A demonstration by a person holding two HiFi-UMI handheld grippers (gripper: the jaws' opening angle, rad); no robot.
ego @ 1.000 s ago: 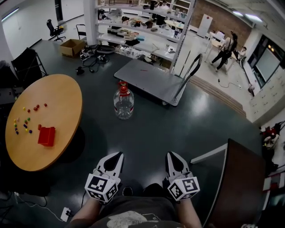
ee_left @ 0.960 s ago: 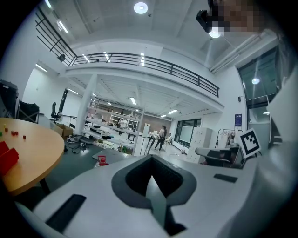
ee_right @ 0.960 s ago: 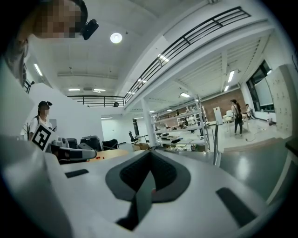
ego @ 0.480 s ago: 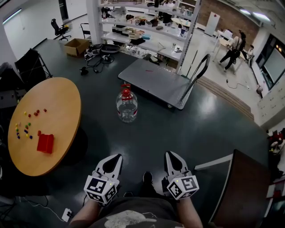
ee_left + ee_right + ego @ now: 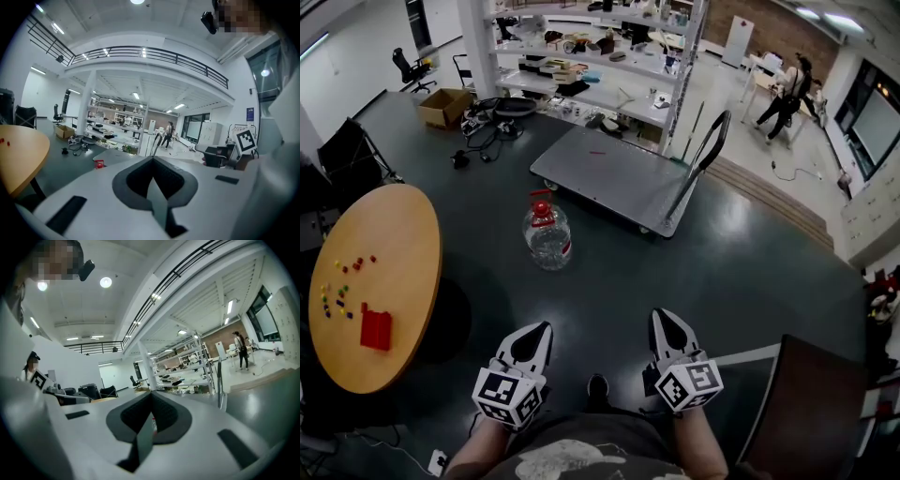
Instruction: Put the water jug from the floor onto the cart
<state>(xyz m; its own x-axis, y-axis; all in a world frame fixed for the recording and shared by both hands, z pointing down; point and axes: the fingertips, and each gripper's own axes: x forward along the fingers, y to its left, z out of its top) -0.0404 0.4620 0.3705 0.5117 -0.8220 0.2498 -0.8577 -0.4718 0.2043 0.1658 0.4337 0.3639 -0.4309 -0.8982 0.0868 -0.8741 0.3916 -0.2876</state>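
Scene, head view, left to right. A round table [image 5: 389, 272] stands at the left. The left gripper [image 5: 536, 334] is low in frame, its jaws closed together with nothing between them. The jug [image 5: 548, 239] stands upright on the dark floor, between the table and the cart [image 5: 609, 178], near the cart's front left corner and not touching it. The right gripper [image 5: 667, 324] is level with the left one, its jaws likewise pressed together and empty. Both grippers are well apart from the jug.

Handling, as a judgement. The jug is a large clear bottle with a red cap and carry handle on top. The water level cannot be read, so it should be treated as heavy. The wall is smooth, rounded and probably somewhat springy, so it offers a slippery hold for narrow jaws. The red handle at the neck is the surest grip, with the second gripper steadying the body or base.

Views compared. Only the head view shows the jug, the cart deck and both grippers together. The left gripper view shows just the red cap [image 5: 99, 163] above its housing, plus the table edge [image 5: 26, 152]. The right gripper view shows the cart's upright handle [image 5: 219, 380] but not the jug's body.
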